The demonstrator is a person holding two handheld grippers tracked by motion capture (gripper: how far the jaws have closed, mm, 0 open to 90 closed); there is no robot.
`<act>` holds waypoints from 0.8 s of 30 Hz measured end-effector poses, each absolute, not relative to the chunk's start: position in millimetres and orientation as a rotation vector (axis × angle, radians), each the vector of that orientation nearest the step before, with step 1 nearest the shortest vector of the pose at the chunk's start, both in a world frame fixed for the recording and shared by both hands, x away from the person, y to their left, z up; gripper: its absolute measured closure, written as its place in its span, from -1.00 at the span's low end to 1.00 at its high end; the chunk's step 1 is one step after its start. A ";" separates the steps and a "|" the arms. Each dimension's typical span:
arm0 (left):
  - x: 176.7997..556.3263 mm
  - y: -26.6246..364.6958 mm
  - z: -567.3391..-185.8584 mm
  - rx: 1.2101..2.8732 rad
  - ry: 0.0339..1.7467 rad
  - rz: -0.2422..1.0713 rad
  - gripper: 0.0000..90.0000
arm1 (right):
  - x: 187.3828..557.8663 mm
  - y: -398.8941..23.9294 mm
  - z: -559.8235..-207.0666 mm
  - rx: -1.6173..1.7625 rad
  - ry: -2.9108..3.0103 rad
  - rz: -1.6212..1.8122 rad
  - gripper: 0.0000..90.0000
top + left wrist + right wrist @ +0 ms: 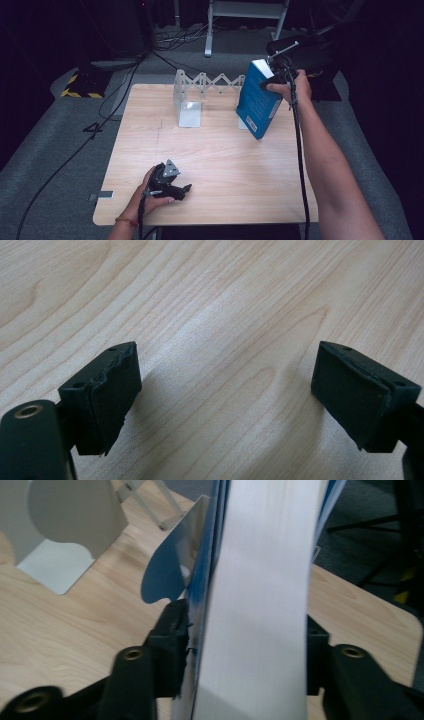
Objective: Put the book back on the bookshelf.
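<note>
Gripping a tilted blue book (257,99) (right gripper (274,80))

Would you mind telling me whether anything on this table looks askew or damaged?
The thick blue book leans at a slant against the far-right bookend rather than standing upright, with the right tool at its top edge. In the left gripper view, the left tool's black pad has a ragged, peeling edge.

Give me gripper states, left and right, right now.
Left gripper: open, empty, low over the table.
Right gripper: blue book between its jaws; whether the pads press cannot be told.
</note>
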State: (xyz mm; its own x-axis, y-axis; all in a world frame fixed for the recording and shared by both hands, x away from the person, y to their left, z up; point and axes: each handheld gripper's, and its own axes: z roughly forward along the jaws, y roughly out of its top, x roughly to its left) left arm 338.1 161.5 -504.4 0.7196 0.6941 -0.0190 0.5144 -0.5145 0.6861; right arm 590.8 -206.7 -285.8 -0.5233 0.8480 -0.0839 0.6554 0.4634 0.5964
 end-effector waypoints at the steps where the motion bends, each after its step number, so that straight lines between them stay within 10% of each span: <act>1: 338.2 161.5 -504.4 2.234 0.911 0.337 -0.71 | 590.5 -206.8 -285.6 1.273 2.349 0.739 0.28; 24: 338.0 161.3 -504.3 2.238 0.902 0.341 -0.70 | 573.6 -200.3 -302.5 1.383 1.986 0.930 0.35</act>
State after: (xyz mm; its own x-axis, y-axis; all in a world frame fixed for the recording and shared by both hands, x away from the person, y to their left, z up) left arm 338.0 161.3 -504.3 0.7240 0.6897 -0.0130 0.5084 -0.5207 0.6859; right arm 573.6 -200.3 -302.5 -0.3255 0.9445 -0.0449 0.5700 0.2338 0.7877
